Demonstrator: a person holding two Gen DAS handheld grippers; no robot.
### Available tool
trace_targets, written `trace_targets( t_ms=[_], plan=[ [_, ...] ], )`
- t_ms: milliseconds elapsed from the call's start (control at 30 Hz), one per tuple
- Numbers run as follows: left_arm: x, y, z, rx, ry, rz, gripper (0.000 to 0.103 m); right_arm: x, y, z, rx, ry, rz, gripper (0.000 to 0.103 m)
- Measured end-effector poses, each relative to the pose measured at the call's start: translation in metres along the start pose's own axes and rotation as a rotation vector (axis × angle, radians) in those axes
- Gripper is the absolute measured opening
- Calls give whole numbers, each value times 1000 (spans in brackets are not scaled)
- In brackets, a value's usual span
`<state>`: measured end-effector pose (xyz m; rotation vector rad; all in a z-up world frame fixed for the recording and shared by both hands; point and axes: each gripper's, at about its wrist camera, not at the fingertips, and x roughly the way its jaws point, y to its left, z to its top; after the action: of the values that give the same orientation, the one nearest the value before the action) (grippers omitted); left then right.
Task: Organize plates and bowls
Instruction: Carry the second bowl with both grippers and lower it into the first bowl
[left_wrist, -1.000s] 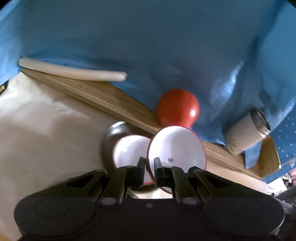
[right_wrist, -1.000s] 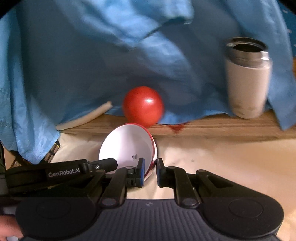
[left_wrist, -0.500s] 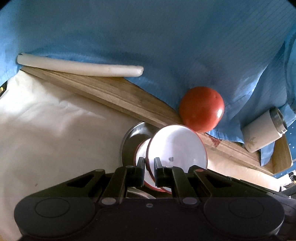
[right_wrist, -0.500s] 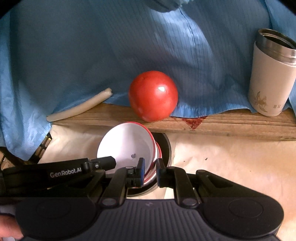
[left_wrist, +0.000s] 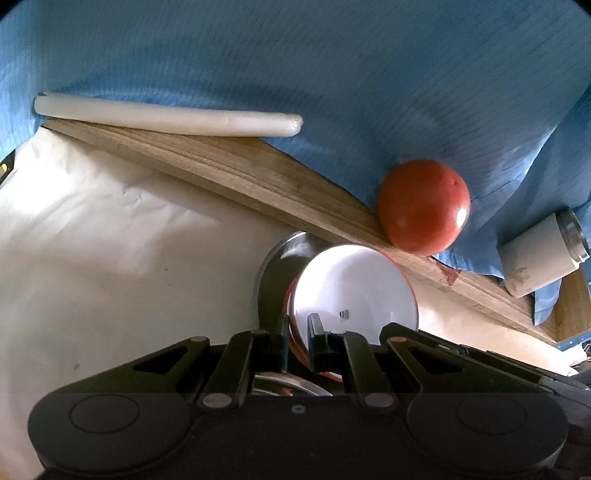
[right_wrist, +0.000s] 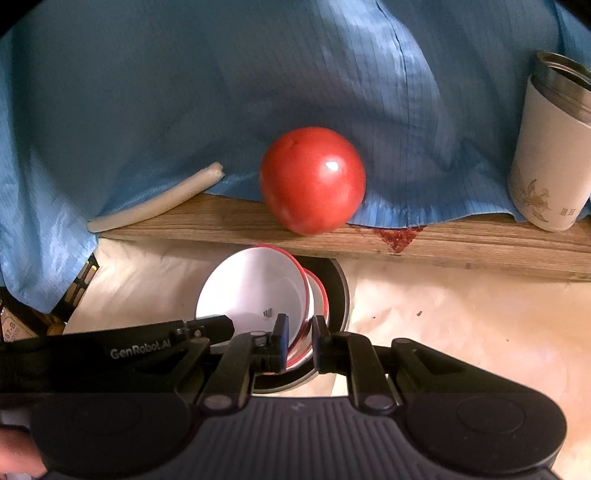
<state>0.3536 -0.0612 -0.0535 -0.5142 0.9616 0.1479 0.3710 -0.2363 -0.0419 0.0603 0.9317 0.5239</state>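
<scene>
A white bowl with a red rim (left_wrist: 354, 291) (right_wrist: 255, 291) is tilted on edge and gripped from both sides. My left gripper (left_wrist: 297, 334) is shut on its rim, one finger inside and one outside. On the opposite rim my right gripper (right_wrist: 299, 338) is shut as well. The bowl rests into a second red-rimmed white bowl (right_wrist: 319, 291), which sits in a steel plate (left_wrist: 277, 273) (right_wrist: 340, 291). Only the second bowl's edge shows. The left gripper's black arm (right_wrist: 147, 343) crosses the right wrist view.
A red tomato (left_wrist: 424, 206) (right_wrist: 313, 181) lies on a wooden board (right_wrist: 443, 240) just behind the bowls. A white steel-rimmed tumbler (left_wrist: 535, 258) (right_wrist: 550, 158) stands to the right, a white rod (left_wrist: 166, 118) to the left. Blue cloth (right_wrist: 221, 92) hangs behind. Pale paper (left_wrist: 110, 258) covers the table.
Both grippers moved forward and down with the bowl. It went from hanging beside the lower bowl to sitting over it in the steel plate. The tomato looks nearer.
</scene>
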Motion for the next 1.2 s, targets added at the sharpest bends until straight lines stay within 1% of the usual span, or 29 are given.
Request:
trace_targets(
  t_ms=[100,233,500,767,1000,1200],
  plan=[
    [1,0,0,-4,2,2,10,0,0,0,-1,2,1,15],
    [1,1,0,-8,3,2,10,-1,-1,0,-1,-1,-4,20],
    [1,1,-1,-11,4,-1,10,-1,0,-2,0,-8,-4,20],
    [-1,5,-1,-21,-2,0,16,-3,-1,-4,5,-16,0,22],
    [-8,5,-2,-24,-15,2,17,-11,-4,-7,13,-40,5,23],
    [-16,3,-4,-26,-31,4,19,-21,-7,-10,18,-66,9,28]
  ],
)
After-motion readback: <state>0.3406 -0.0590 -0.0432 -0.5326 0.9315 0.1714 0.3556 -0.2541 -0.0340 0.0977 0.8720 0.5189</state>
